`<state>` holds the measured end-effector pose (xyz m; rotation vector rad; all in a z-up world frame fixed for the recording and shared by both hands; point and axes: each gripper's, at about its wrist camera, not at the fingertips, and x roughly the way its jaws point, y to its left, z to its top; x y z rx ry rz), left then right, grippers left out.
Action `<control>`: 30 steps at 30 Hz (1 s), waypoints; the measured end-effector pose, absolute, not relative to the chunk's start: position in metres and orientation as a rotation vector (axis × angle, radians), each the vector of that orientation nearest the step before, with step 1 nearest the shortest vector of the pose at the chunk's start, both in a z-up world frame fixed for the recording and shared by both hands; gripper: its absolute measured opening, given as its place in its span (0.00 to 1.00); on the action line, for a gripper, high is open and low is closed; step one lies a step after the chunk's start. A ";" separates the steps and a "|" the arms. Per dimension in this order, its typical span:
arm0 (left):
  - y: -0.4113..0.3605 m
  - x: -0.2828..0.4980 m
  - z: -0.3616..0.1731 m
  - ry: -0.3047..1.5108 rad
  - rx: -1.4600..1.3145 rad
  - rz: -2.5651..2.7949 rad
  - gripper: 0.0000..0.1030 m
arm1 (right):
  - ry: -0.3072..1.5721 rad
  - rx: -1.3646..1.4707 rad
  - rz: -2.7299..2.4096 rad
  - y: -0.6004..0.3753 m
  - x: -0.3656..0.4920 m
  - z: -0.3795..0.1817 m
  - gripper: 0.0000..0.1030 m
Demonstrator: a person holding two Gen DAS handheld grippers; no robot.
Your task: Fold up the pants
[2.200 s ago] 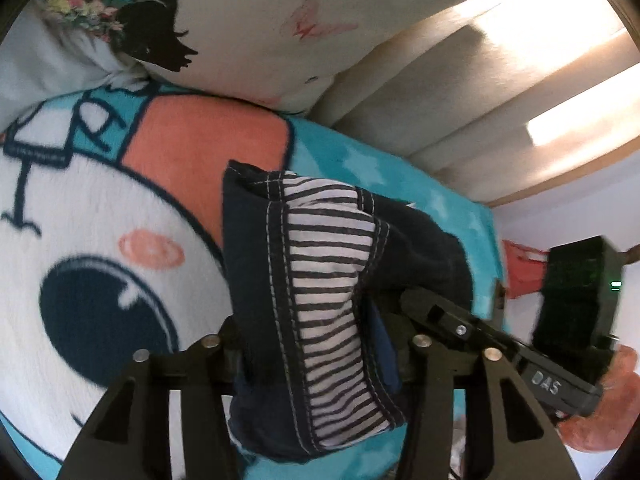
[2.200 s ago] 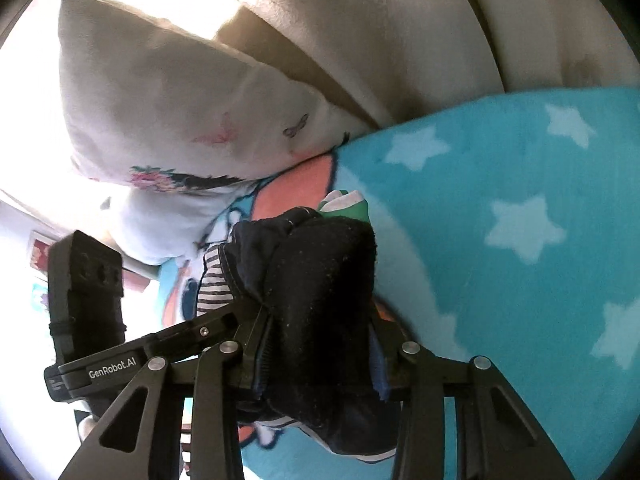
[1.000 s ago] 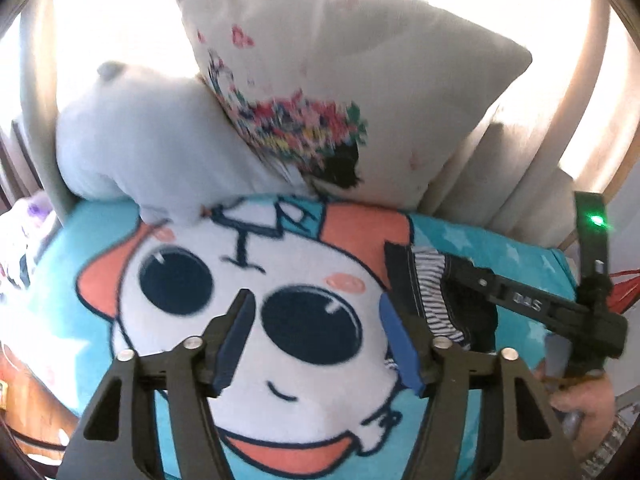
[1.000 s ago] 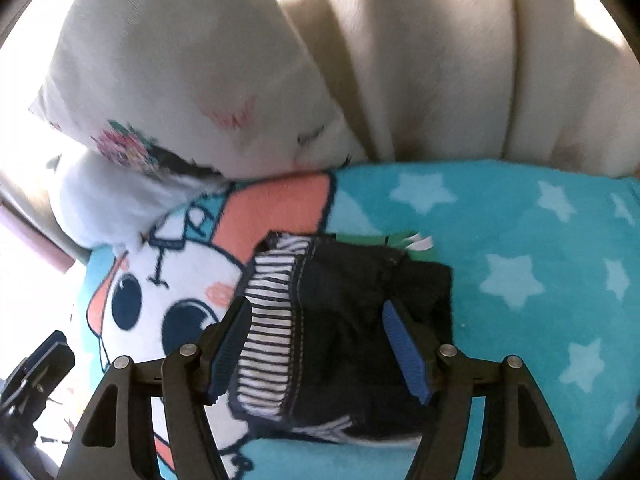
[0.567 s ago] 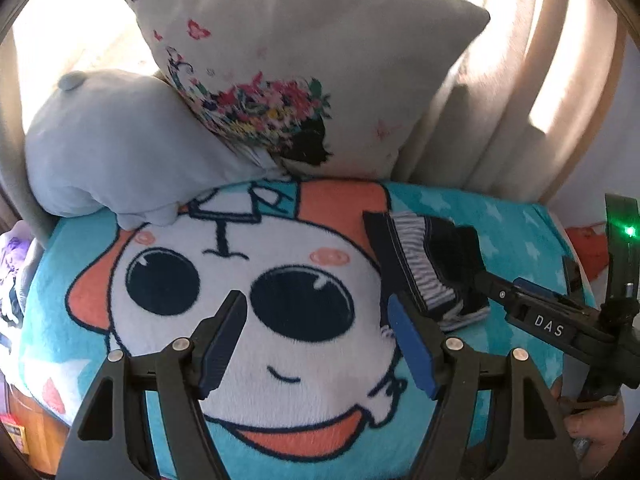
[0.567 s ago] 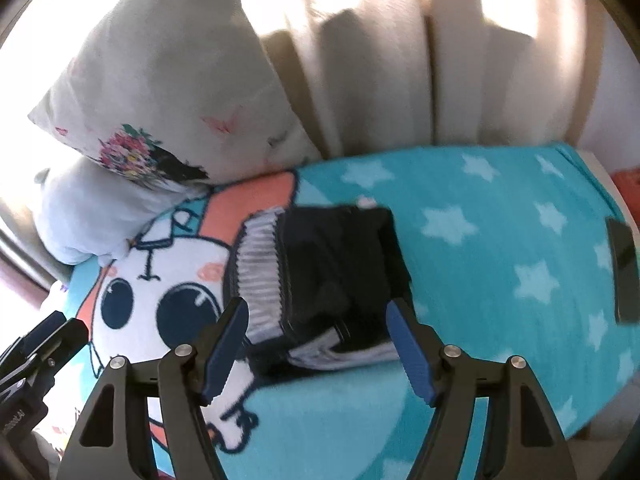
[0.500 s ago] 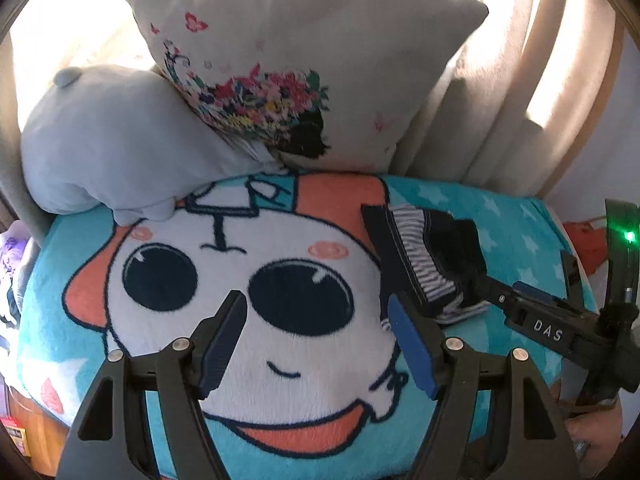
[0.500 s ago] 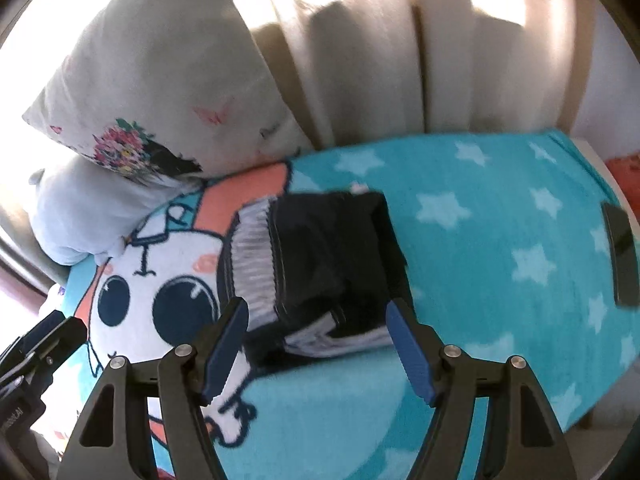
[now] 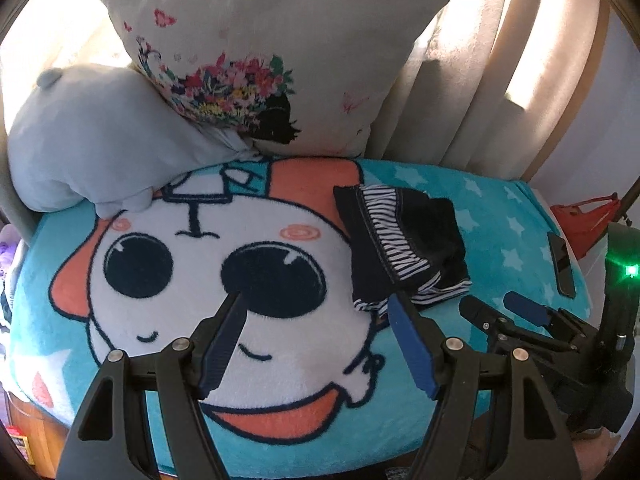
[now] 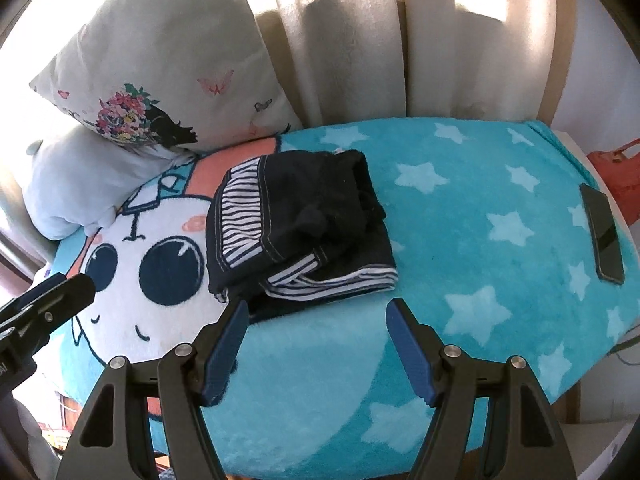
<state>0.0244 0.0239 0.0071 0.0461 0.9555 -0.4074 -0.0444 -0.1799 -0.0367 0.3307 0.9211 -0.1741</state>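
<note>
The dark pants [image 10: 296, 232] with a striped lining lie folded in a compact bundle on the blue cartoon blanket [image 10: 460, 248]; they also show in the left wrist view [image 9: 404, 240]. My right gripper [image 10: 316, 312] is open and empty, held just in front of the bundle. My left gripper [image 9: 316, 300] is open and empty over the white cartoon face, left of the pants. The right gripper [image 9: 500, 308] shows in the left wrist view at the lower right.
A floral pillow [image 9: 260, 60] and a pale blue plush cushion [image 9: 92, 136] lean at the back against beige curtains [image 10: 360, 40]. A dark phone [image 10: 604, 232] lies on the blanket's right edge. A red object [image 9: 584, 216] sits beyond the right edge.
Both grippers let go of the folded pants, opened and pulled back toward me. The pants now lie flat on the blanket.
</note>
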 end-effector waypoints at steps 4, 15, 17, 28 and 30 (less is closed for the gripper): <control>0.016 0.015 0.015 0.933 0.047 -0.379 0.70 | 0.905 0.325 -0.149 -0.188 -0.047 -0.031 0.74; 0.002 -0.003 0.035 0.848 0.016 -0.295 0.70 | 0.885 0.263 -0.061 -0.200 -0.045 -0.027 0.74; 0.001 -0.006 0.039 0.827 0.011 -0.280 0.71 | 0.878 0.246 -0.047 -0.201 -0.045 -0.026 0.74; 0.004 -0.026 0.079 0.600 0.000 -0.102 0.93 | 0.863 0.223 -0.014 -0.215 -0.046 -0.027 0.74; 0.005 -0.027 0.090 0.578 0.023 -0.047 0.98 | 0.860 0.227 -0.014 -0.219 -0.047 -0.028 0.74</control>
